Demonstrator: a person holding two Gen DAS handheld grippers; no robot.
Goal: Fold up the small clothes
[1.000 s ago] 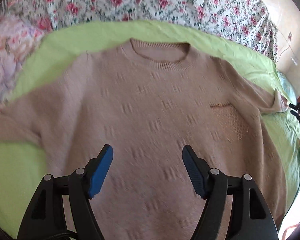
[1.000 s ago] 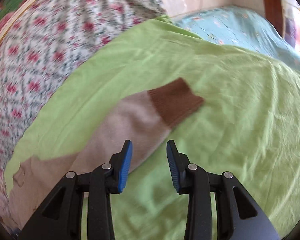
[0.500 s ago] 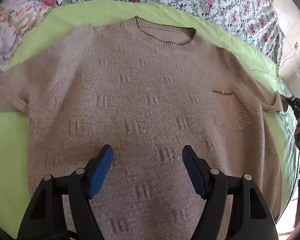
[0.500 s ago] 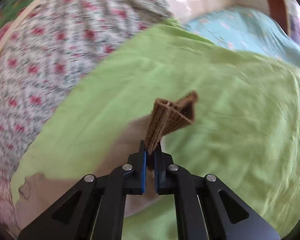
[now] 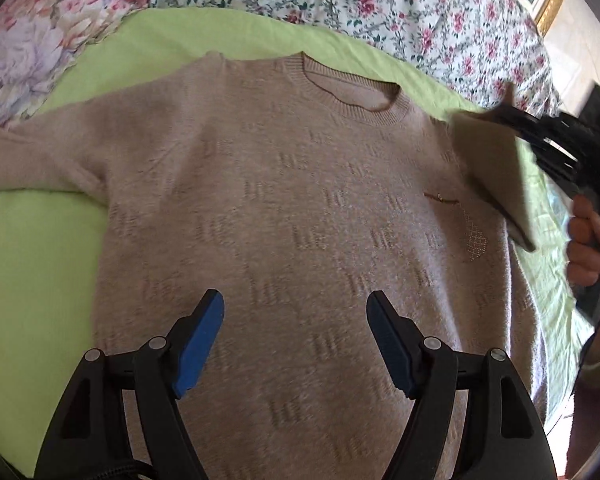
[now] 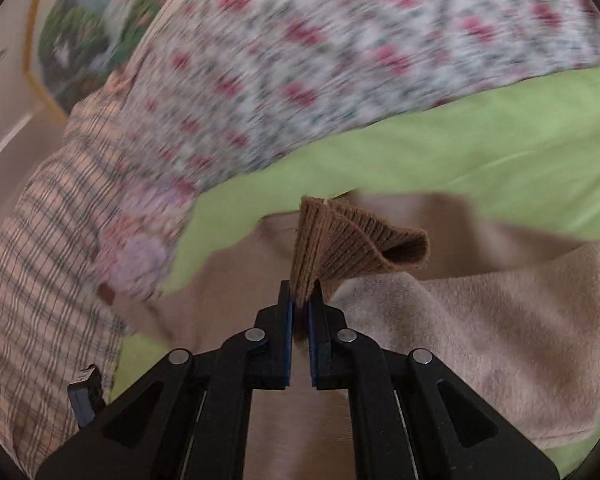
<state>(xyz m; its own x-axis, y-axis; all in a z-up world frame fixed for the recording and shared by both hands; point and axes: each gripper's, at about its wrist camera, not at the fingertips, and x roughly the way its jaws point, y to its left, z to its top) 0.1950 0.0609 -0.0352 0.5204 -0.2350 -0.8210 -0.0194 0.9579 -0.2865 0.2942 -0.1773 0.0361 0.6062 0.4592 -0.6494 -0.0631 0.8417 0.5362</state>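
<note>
The right gripper (image 6: 299, 304) has closed on the brown cuff (image 6: 352, 248) and swung the sleeve (image 5: 496, 168) in over the sweater (image 5: 292, 216), which lies flat on the green sheet (image 5: 32, 260). The left gripper (image 5: 294, 340) hovers with fingers apart, empty. Sleeve fold underway; next, lay the cuff flat across the chest and let go.

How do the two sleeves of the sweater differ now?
The right sleeve is lifted and folded over the sweater's chest; the left sleeve lies flat, stretched outward on the green sheet. The right gripper pinches the right sleeve's brown cuff; nothing holds the left sleeve. Both are beige knit.
</note>
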